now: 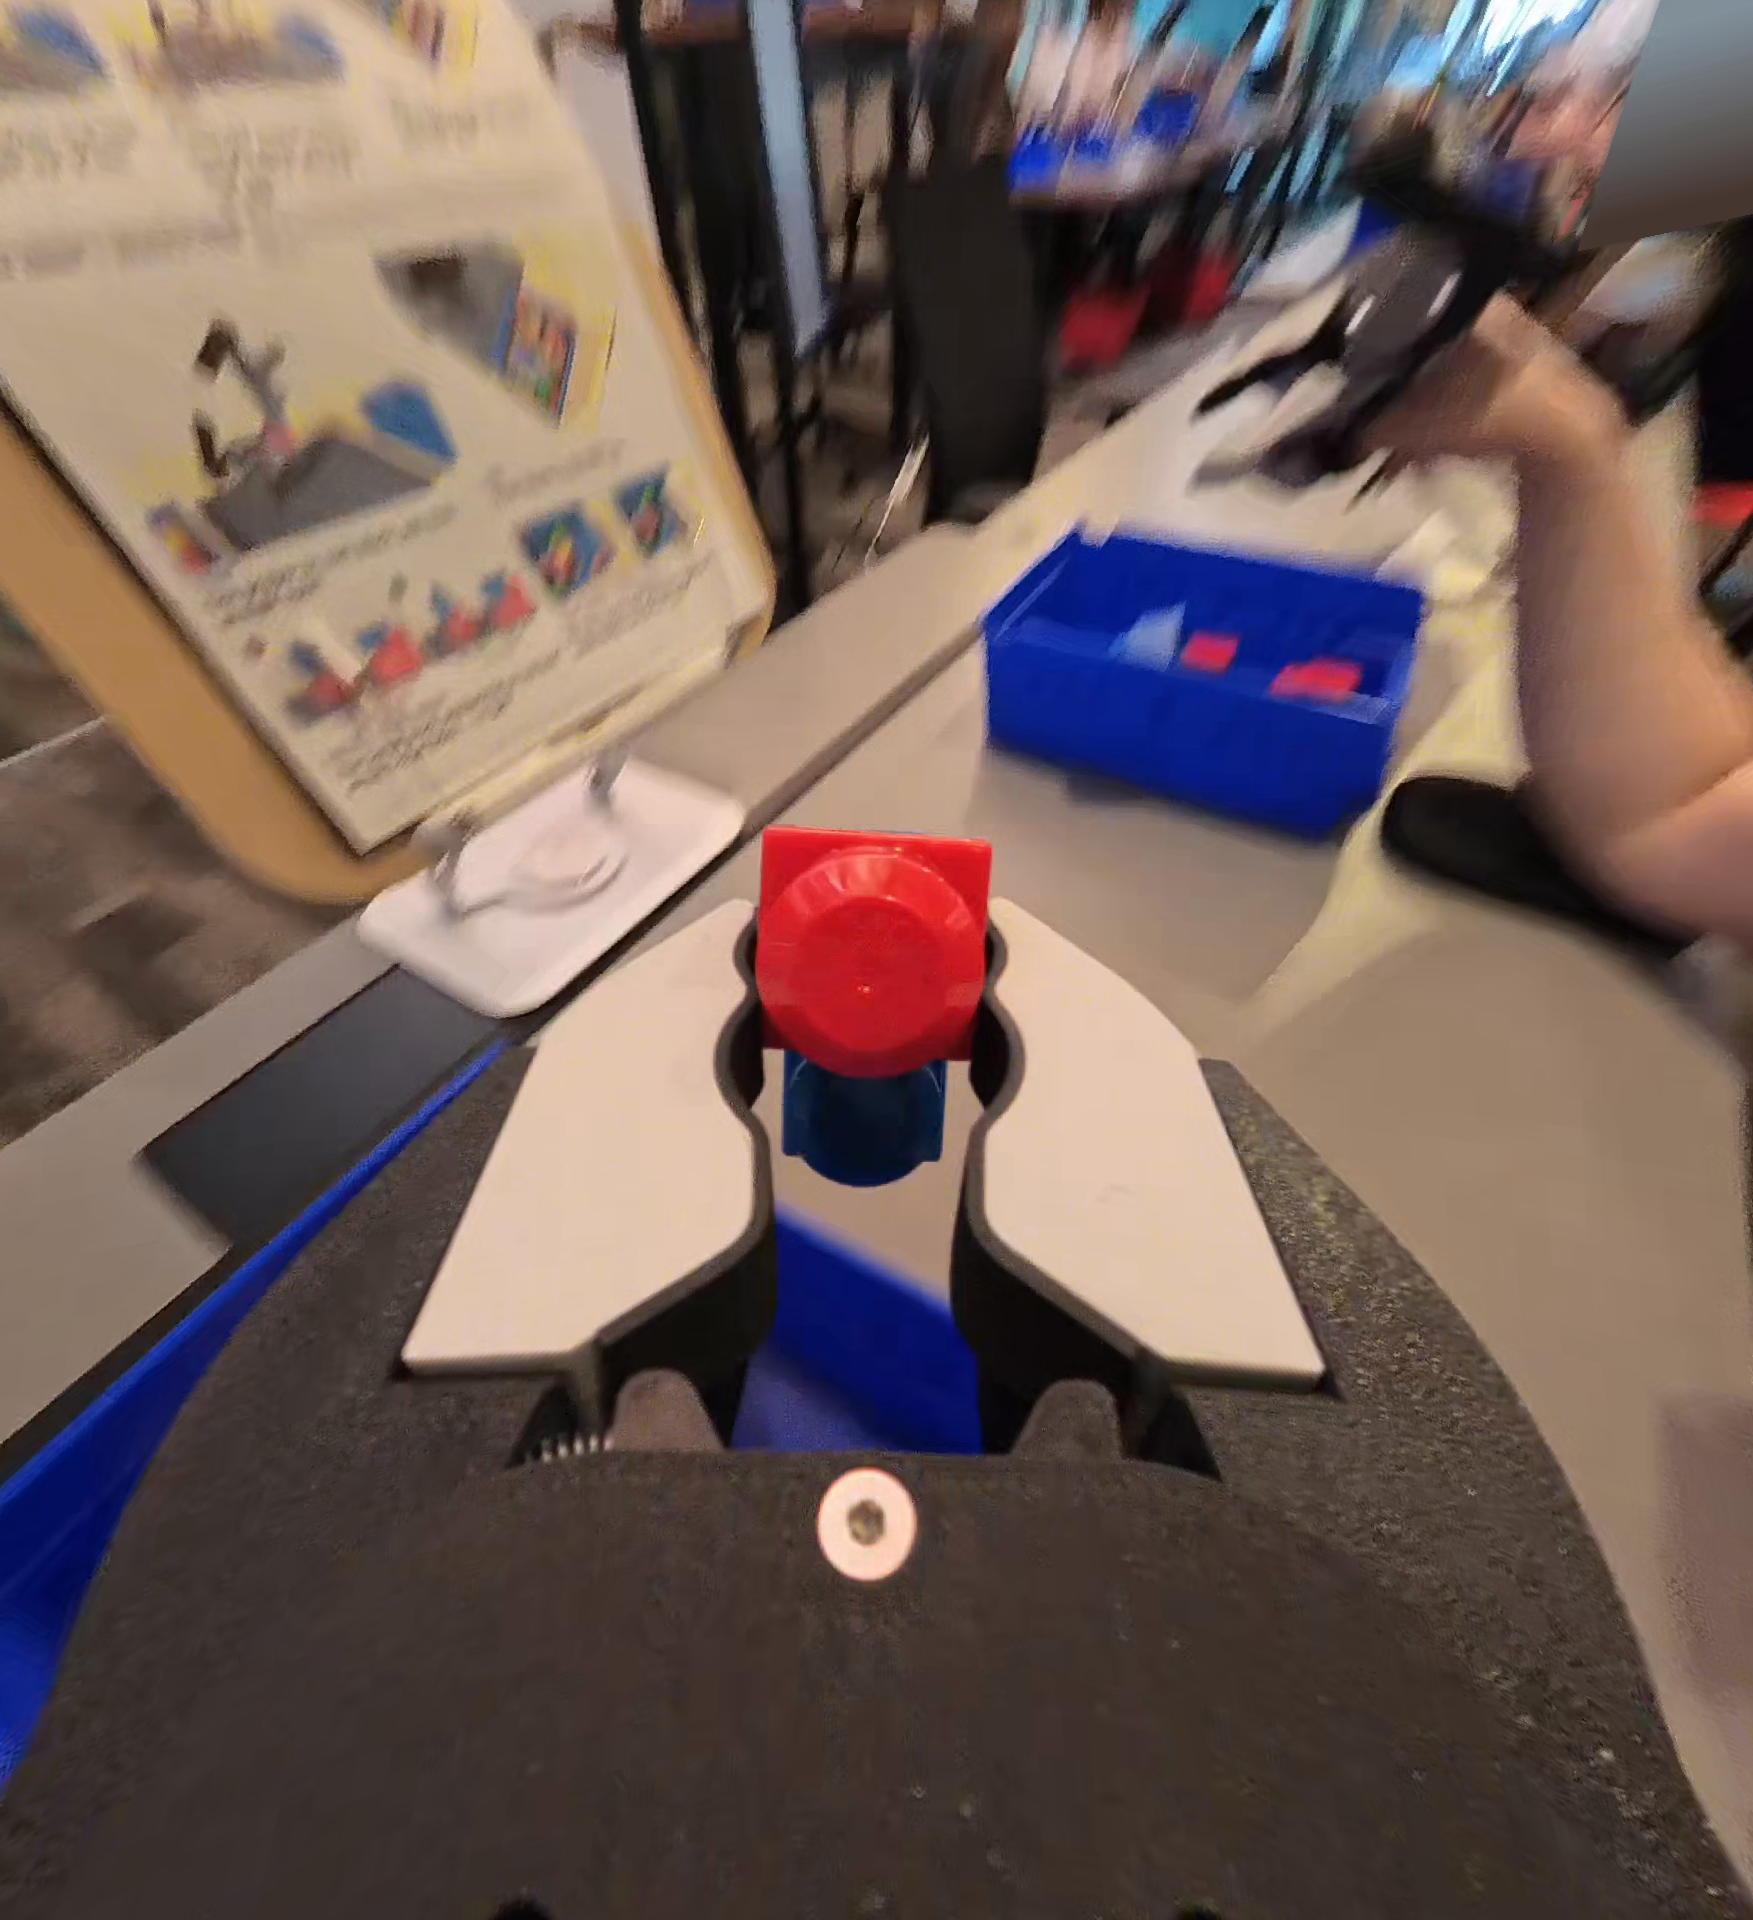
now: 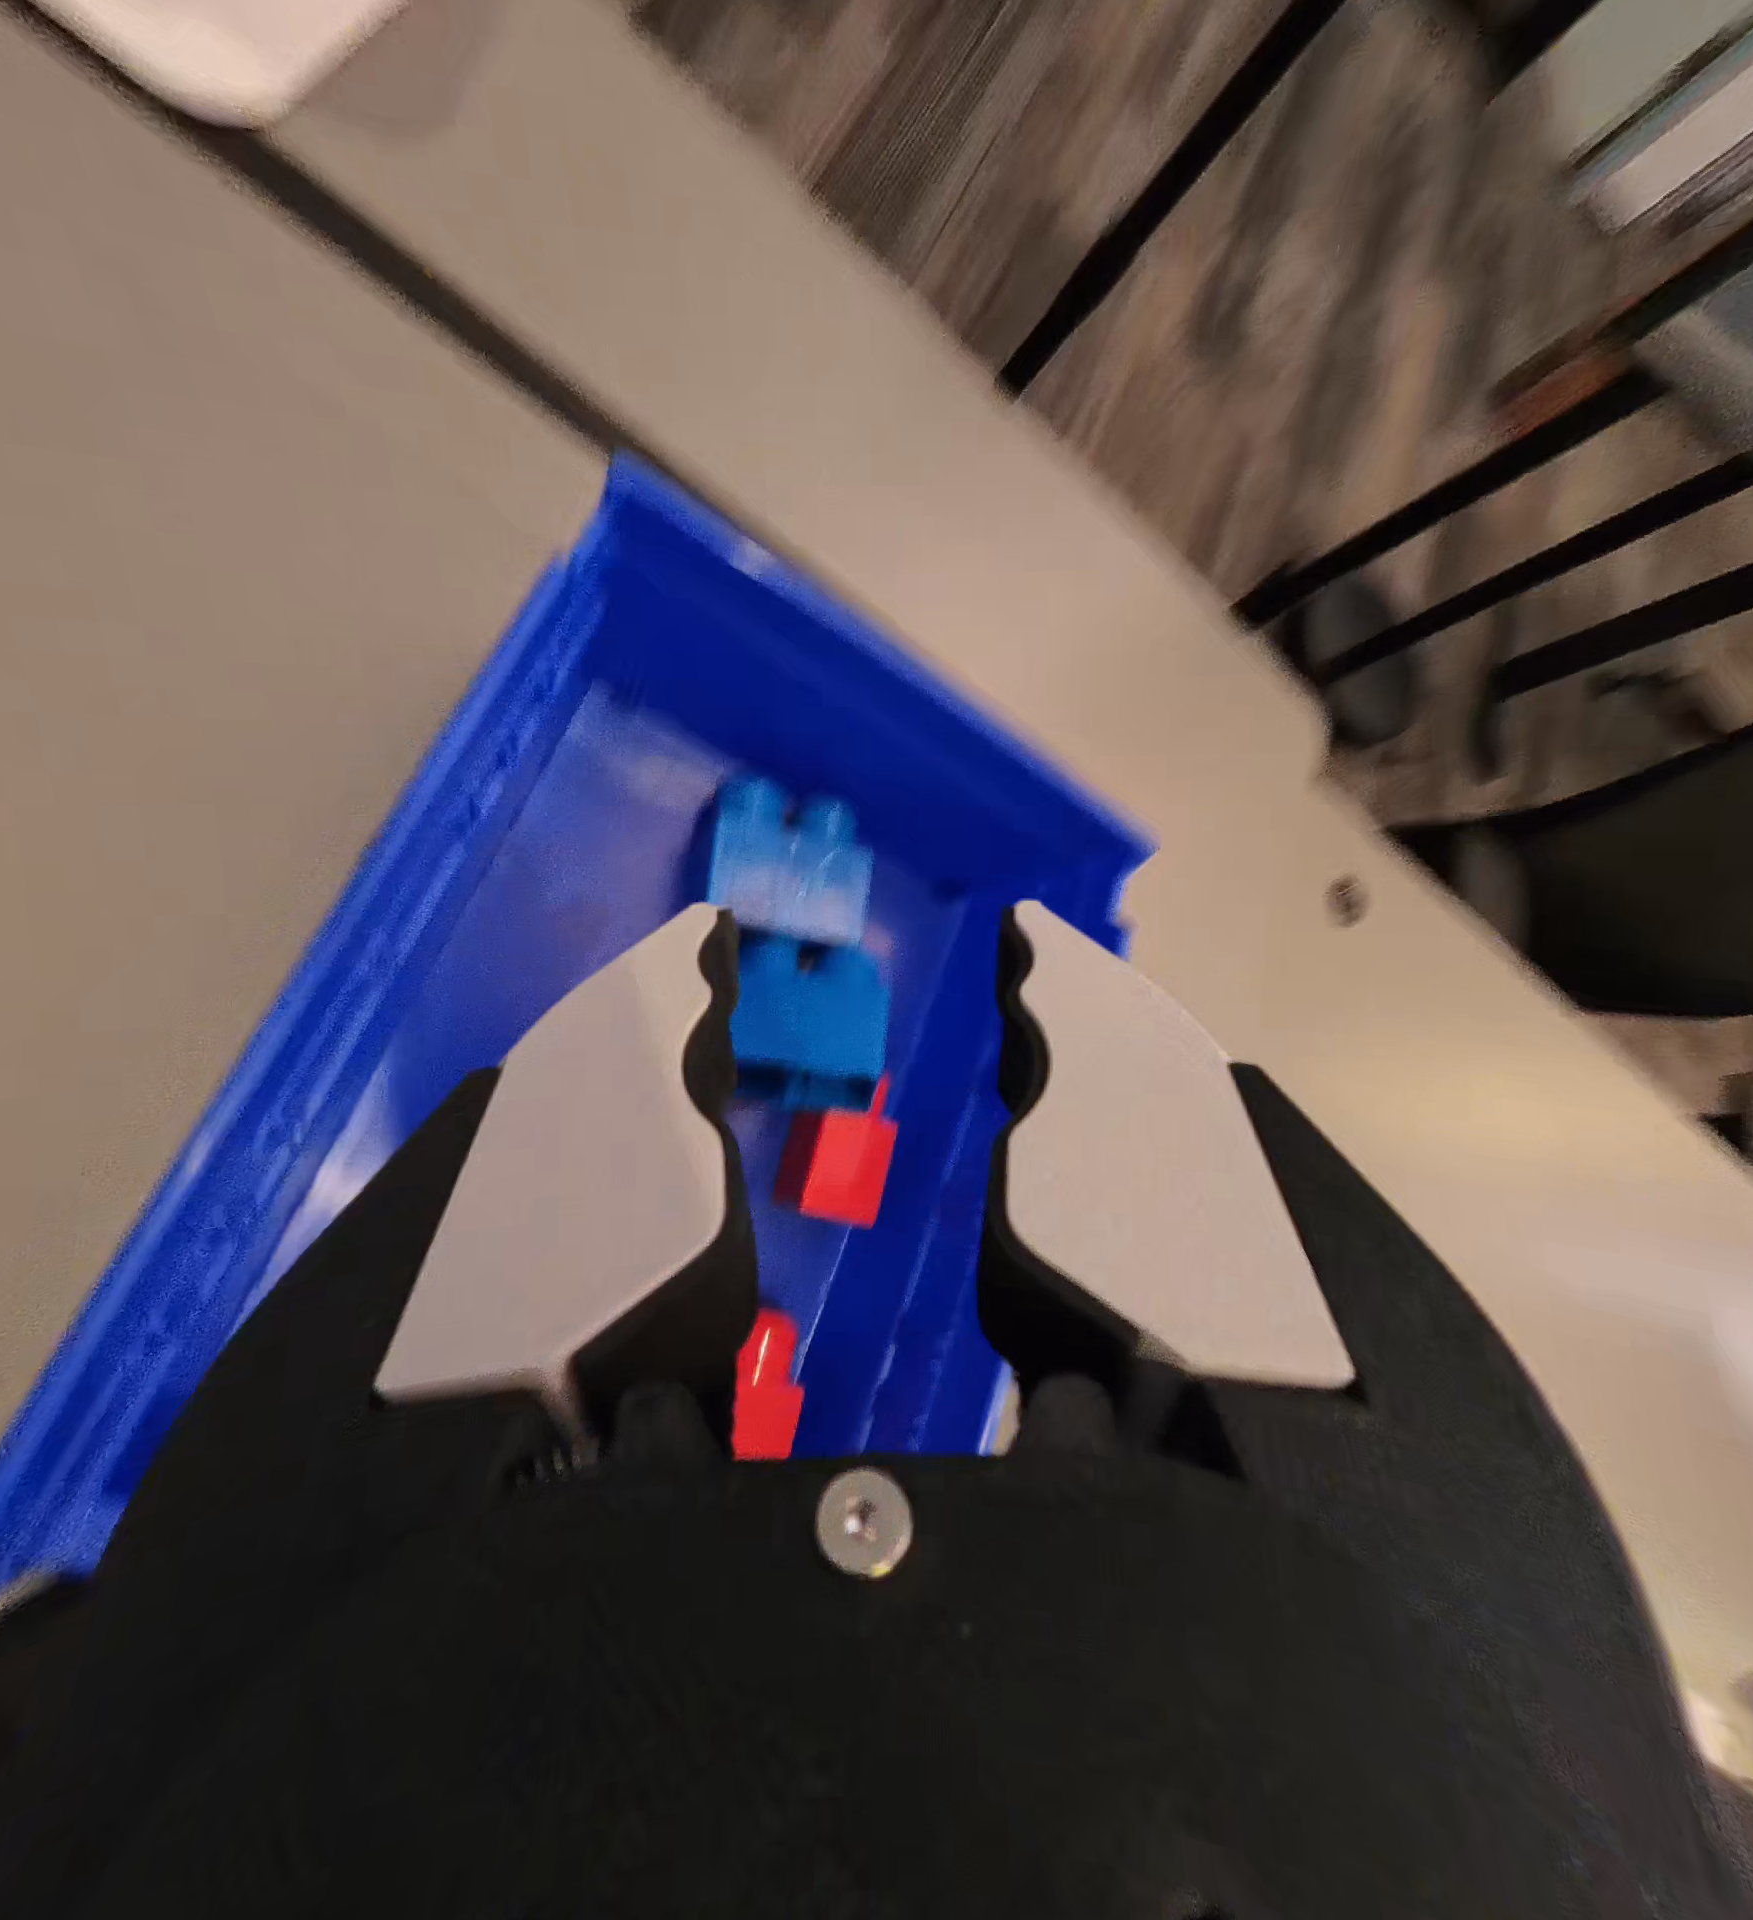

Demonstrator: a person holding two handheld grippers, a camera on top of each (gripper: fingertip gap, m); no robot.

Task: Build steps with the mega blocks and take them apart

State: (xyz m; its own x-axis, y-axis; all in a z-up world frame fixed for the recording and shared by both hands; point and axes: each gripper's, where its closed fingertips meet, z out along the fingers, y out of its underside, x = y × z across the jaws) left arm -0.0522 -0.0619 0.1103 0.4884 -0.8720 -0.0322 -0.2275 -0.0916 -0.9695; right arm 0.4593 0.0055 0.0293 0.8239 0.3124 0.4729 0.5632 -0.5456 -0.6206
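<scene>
Pinching a red block (image 1: 872, 951) at the centre of the left wrist view, the left gripper (image 1: 870, 971) has its pale fingers (image 1: 633, 1122) closed against the block's two sides. The red block's round stud faces the camera, and a dark blue block (image 1: 859, 1127) joined to it shows just below, between the fingers. At centre right of this frame a blue bin (image 1: 1199, 732) sits on the grey desk (image 1: 851, 665), with red pieces and a pale blue one blurred inside it. A printed instruction sheet (image 1: 332, 416) on a white stand (image 1: 550, 894) fills the upper left. At upper right a person's hand (image 1: 1537, 416) holds the right gripper (image 1: 1267, 390) above the bin; motion blur hides its details there.

In the right wrist view, the right gripper (image 2: 861, 914) has its fingers (image 2: 1132, 1122) spread apart with nothing between them, over the blue bin (image 2: 332, 1039), which runs from lower left to the frame's centre. Inside lie a light blue block (image 2: 794, 868), a darker blue block (image 2: 810, 1018) just below it, a red block (image 2: 841, 1164) below that, and another red block (image 2: 766, 1387) near the fingers' base. The whole frame is motion-blurred.
</scene>
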